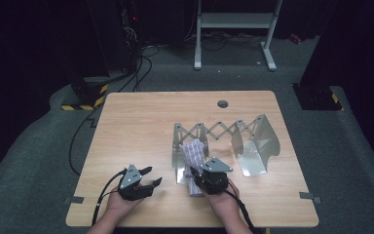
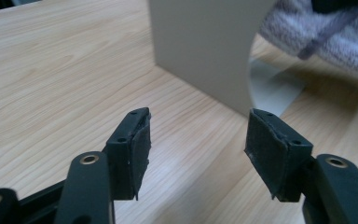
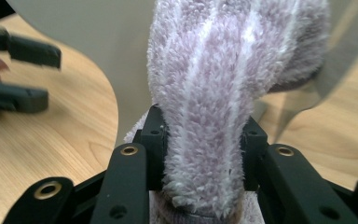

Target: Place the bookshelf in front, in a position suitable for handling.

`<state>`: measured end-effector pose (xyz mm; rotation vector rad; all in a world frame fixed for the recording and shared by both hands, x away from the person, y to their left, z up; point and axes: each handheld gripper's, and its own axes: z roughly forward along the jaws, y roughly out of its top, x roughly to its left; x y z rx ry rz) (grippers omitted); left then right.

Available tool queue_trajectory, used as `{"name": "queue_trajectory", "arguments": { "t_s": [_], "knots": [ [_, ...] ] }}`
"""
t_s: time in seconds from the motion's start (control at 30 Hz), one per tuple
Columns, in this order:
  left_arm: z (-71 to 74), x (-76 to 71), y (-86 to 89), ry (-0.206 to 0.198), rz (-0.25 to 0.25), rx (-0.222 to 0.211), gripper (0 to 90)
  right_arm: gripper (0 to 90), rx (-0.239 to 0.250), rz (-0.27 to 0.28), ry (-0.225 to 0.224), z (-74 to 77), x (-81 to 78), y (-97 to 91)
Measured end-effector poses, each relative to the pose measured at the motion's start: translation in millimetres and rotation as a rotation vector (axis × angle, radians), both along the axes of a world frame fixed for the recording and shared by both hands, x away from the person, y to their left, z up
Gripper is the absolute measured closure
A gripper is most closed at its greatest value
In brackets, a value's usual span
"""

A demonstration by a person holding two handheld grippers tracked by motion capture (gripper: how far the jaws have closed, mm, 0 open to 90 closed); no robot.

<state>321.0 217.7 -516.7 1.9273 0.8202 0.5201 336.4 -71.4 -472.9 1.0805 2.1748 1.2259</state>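
Two tools: right tool (image 3: pixel 200 140) clamps the striped fuzzy towel (image 3: pixel 214 93); left tool (image 2: pixel 198 140) gapes empty.

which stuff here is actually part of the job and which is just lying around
In the job:
- fluffy striped towel, clamped by the right gripper
- metal expanding rack, which the towel rests against
- left gripper, open beside the rack

Lying about:
- white frame on the floor
- cables behind the table
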Motion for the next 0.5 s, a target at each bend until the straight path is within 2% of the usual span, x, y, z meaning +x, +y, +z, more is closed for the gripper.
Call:
{"name": "queue_trajectory", "arguments": {
  "t_s": [0.07,0.13,0.17,0.23,0.3,0.37,0.5],
  "knots": [
    [2.9,0.4,-12.1,-0.001,-0.019,-0.014,38.4,64.4,0.012,-0.007,-0.022,7.2,-3.9,-4.5],
    [4.2,1.2,-17.2,-0.005,-0.024,-0.011,37.0,64.4,0.018,-0.010,-0.032,9.8,-5.1,-6.4],
    [6.1,2.4,-23.8,-0.004,-0.029,-0.012,36.3,64.4,0.034,-0.022,-0.053,16.9,-8.8,-12.0],
    [10.8,7.1,-37.2,0.002,-0.038,-0.009,35.4,64.4,0.036,-0.034,-0.071,21.8,-11.5,-16.8],
    [14.3,13.2,-45.6,0.012,-0.031,-0.006,34.9,64.4,0.039,-0.046,-0.086,25.1,-12.6,-21.9],
    [16.3,22.0,-56.3,0.011,-0.001,0.011,36.0,64.5,0.049,-0.054,-0.090,27.1,-12.1,-26.6],
    [16.3,31.0,-67.8,0.010,0.024,0.023,45.2,64.6,0.047,-0.071,-0.092,26.7,-9.6,-32.7]
  ]
}}
